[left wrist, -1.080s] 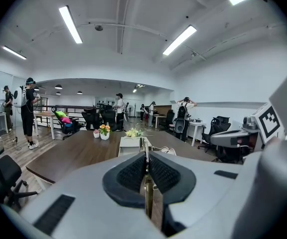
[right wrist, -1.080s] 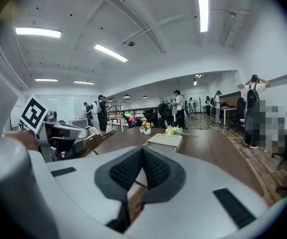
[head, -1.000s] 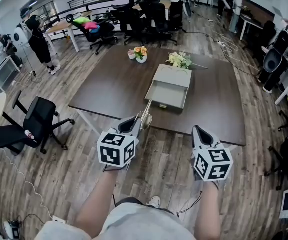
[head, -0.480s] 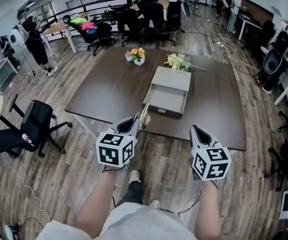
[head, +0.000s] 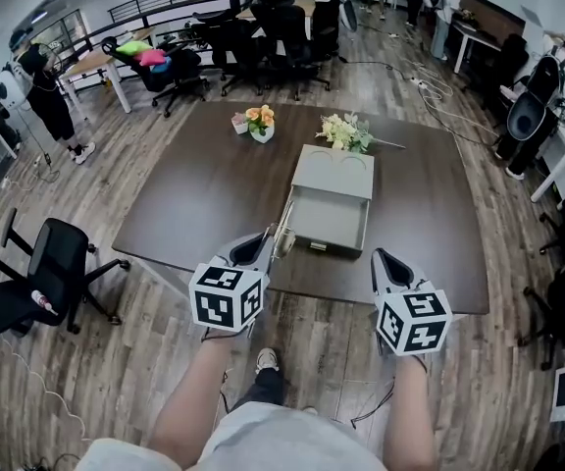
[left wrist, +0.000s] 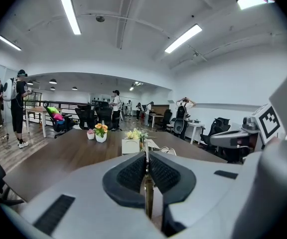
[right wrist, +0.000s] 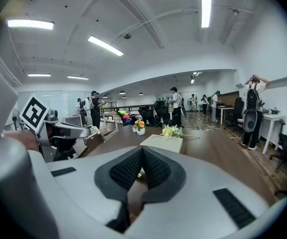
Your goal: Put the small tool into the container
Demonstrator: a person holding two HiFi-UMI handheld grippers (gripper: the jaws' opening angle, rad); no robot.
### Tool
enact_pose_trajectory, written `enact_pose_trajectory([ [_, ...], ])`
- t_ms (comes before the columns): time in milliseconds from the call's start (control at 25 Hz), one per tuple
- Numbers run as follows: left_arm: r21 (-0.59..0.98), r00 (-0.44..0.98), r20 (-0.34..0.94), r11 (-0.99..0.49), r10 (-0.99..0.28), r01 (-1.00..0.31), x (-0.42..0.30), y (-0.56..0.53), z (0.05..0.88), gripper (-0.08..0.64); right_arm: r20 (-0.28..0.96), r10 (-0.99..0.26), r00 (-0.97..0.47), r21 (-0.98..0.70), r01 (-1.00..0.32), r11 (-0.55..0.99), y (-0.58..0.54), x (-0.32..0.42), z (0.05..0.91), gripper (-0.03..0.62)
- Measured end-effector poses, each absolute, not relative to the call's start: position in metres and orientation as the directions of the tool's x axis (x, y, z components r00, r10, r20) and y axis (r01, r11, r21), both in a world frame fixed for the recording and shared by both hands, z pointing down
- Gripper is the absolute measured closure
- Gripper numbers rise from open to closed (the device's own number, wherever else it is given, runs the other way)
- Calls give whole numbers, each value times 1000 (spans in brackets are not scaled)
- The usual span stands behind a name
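Far left, a black swivel office chair [head: 55,253] is sitting on the wood floor, well clear of everything. Next over, my left gripper [head: 271,236] is clenching a thin, pale metal small tool [head: 285,222]. The left gripper view is showing the ribbed black pads pinching it on both sides, with the shaft running straight up between them and poking out past the tips. From the head view, the tool is hanging in the air near the front edge of the dark brown rectangular table [head: 214,194], with its tip lining up close to the front left corner of the open drawer.

That drawer is sticking out of the grey-beige box container [head: 333,173], which is sitting mid-table. A little white pot of orange flowers [head: 261,124] and a bunch of pale flowers [head: 346,132] are sitting at the far end, behind the container.

On the right, my right gripper [head: 382,259] is hovering near the table edge, apart from the container. Its jaws are pressing together at the tips with nothing between them.
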State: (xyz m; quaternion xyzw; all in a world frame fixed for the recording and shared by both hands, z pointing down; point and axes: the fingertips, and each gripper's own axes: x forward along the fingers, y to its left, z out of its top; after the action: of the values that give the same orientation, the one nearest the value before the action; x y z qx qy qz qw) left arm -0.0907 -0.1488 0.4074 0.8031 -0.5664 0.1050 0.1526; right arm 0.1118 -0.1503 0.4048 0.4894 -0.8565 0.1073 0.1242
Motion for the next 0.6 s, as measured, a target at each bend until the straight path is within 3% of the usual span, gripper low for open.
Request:
enact_pose_trajectory([
  [600, 164, 455, 348, -424, -820, -891, -135, -265, 413, 543, 349, -860, -373, -50, -923, 381, -241, 68, 404, 589],
])
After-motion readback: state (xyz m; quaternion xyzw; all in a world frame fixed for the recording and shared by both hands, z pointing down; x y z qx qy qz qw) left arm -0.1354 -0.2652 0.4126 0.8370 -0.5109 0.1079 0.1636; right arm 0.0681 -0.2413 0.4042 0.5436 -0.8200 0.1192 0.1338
